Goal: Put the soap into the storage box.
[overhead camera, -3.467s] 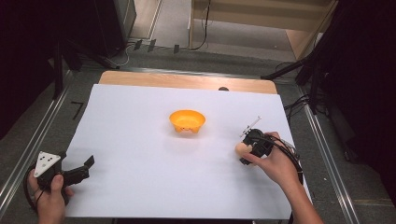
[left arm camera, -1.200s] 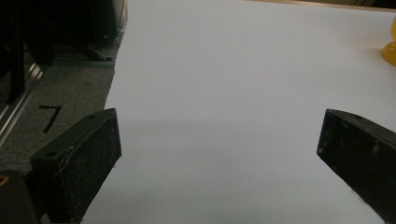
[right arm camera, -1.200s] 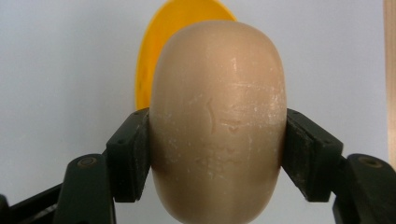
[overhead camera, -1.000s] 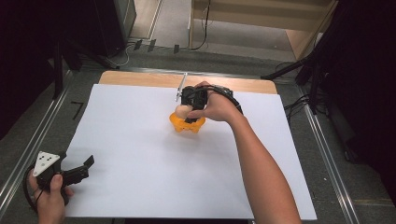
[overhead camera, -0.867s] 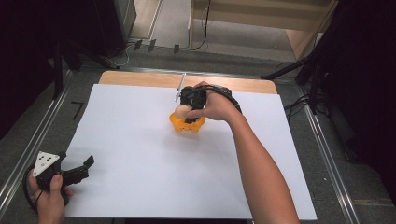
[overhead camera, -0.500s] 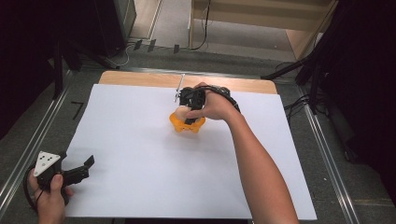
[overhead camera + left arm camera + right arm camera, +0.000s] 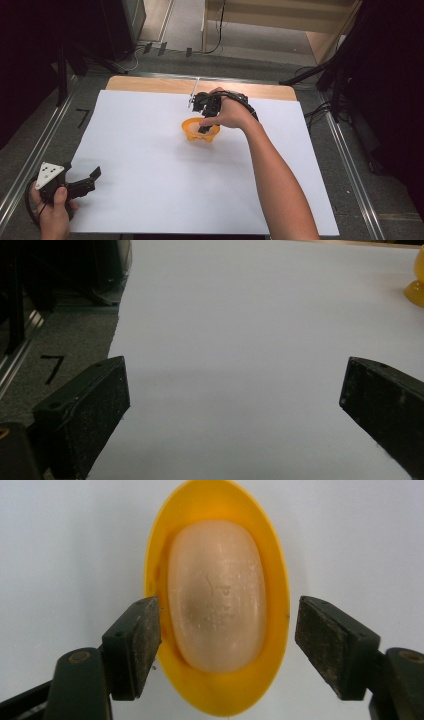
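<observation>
- Since the frame three and a half seconds back, the right gripper (image 7: 203,123) has travelled from the table's right side, where it held a pale lump, to the yellow bowl (image 7: 200,136) near the middle of the white sheet (image 7: 150,165); over the last second it has barely shifted.
- Seen from the right gripper view, the peach-coloured soap bar (image 7: 216,595) now lies inside the yellow bowl (image 7: 220,500), lengthwise along the bowl's oval, with faint raised lettering on its top.
- Both jaws of the right gripper (image 7: 227,645) stand spread apart, one on each side of the bowl; the pads (image 7: 147,640) touch neither soap nor, as far as can be told, the rim, and they hold nothing.
- From the high view the right hand (image 7: 230,112) hangs over the bowl, with the jaws pointing down into it.
- At the near left corner, the left hand (image 7: 52,207) holds the left gripper (image 7: 92,180) at the sheet's edge, unmoved from the earlier frames.
- Its own view shows the left gripper (image 7: 235,405) with jaws wide apart, empty, over bare white sheet (image 7: 240,330), the bowl's edge (image 7: 416,287) far off at upper right.
</observation>
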Demonstrator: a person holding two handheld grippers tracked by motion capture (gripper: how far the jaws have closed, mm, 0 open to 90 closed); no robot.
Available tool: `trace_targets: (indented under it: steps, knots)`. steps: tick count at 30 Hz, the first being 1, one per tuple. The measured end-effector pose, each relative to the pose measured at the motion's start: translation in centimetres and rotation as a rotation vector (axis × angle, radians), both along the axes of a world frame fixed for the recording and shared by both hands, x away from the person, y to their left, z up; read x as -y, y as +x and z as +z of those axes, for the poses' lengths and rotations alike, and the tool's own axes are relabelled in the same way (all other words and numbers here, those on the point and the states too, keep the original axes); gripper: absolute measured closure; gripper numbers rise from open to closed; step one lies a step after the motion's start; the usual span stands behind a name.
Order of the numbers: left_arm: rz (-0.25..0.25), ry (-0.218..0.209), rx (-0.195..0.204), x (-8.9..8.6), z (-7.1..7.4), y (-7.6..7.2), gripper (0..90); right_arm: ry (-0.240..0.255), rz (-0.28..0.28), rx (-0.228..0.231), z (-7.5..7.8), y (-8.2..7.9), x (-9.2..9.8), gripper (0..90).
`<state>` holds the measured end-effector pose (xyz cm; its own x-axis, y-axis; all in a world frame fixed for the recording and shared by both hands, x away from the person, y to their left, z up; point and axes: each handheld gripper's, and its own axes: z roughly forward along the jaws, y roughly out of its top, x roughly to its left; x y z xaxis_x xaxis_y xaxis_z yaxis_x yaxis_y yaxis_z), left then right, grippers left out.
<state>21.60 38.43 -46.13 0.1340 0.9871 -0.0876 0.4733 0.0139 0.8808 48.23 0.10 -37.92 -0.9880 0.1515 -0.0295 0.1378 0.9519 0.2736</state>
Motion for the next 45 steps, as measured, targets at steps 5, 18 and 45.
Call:
trace_targets:
  steps: [5, 18, 45]
  knots:
    - [0.001, 0.000, -0.001, 0.0, 0.0, 0.0, 0.5, 0.066, -0.061, -0.022, 0.2, -0.4, 1.7, 27.1]
    - [-0.008, 0.003, 0.000, 0.0, 0.0, 0.0, 0.5, 0.230, -0.247, -0.098, 0.4, -2.4, 7.2, 20.9]
    - [-0.003, 0.001, 0.006, 0.0, 0.0, 0.0, 0.5, 0.362, -0.551, -0.008, -5.5, -8.2, 16.3, 6.4]
